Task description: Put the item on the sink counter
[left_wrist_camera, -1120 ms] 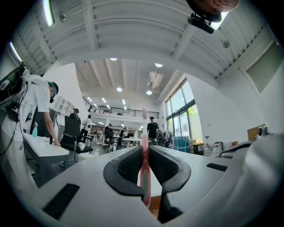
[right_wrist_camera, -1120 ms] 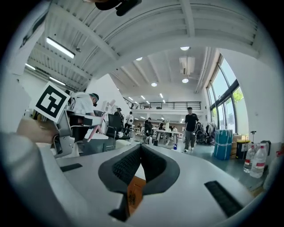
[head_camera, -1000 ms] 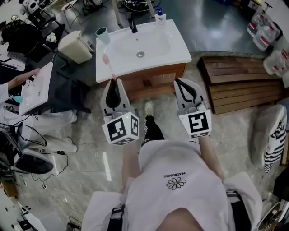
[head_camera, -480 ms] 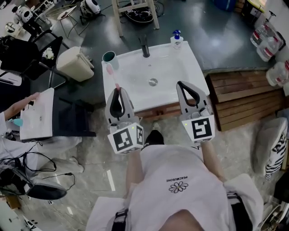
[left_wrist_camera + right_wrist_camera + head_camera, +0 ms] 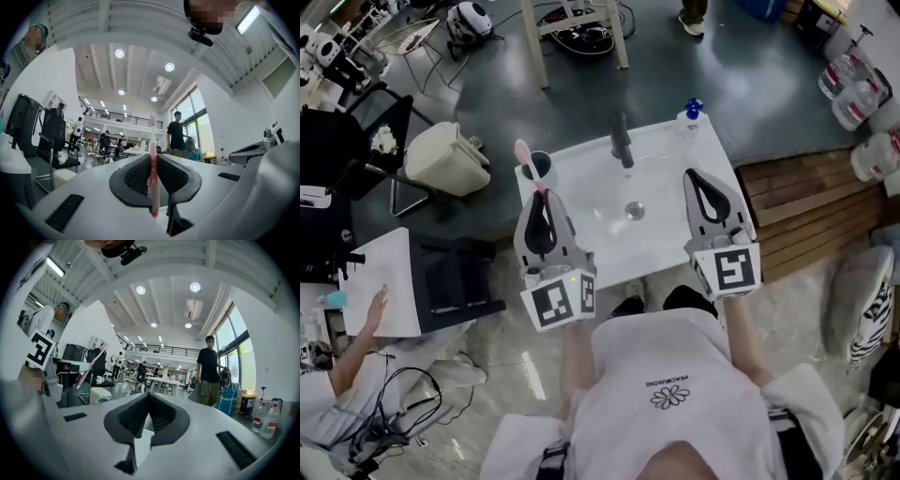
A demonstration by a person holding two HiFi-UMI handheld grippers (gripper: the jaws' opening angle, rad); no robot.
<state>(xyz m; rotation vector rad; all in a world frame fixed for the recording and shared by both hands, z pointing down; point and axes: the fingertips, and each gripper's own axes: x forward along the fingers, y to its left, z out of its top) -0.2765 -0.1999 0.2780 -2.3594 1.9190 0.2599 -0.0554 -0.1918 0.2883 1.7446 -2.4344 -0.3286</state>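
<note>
Pink toothbrush (image 5: 153,183): clamped upright in left claw (image 5: 536,192), over sink counter (image 5: 581,255) left side. Right claw (image 5: 147,394): closed, empty. Next, likely: lower, release.

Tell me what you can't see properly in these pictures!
- The toothbrush: lower handle, head view, hidden inside the left tool.
- The cup: its inside, head view, too dark and small.
- The pump bottle: its label, head view, too small.
- The sink counter: front edge, head view, partly covered by the right tool.

Beige bin (image 5: 441,159), wooden decking (image 5: 806,211), water jugs (image 5: 848,70)
</note>
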